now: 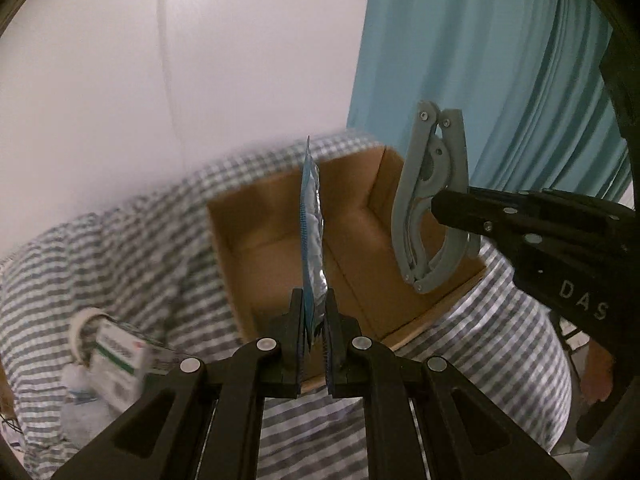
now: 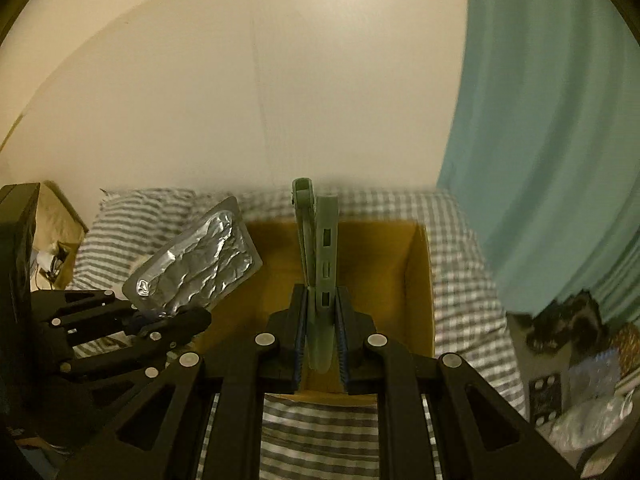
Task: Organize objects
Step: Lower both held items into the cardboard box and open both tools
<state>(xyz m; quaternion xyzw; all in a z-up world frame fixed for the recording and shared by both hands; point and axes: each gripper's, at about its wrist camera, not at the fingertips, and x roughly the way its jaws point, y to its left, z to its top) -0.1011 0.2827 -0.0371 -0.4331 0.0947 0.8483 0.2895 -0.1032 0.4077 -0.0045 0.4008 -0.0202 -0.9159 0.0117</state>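
The left tool is clamped on the lower edge of a foil blister pack. The pack stands edge-on in the left wrist view, long axis running up and away from the pads. The right wrist view shows its crinkled silver face, tilted up to the right.

The right tool is clamped on a grey plastic hinged clamp. The clamp's long axis runs straight ahead from the pads, hinged end farthest out. In the left wrist view the same clamp hangs crosswise to the right tool, pivot end up.

Both held items sit above an open cardboard box, which rests on a bed with grey-and-white checked and striped bedding. The box's near wall is partly hidden behind the tools.

At lower left, a white-and-green carton lies on the bedding, blurred; its print cannot be read. A teal curtain hangs beyond the box at right.
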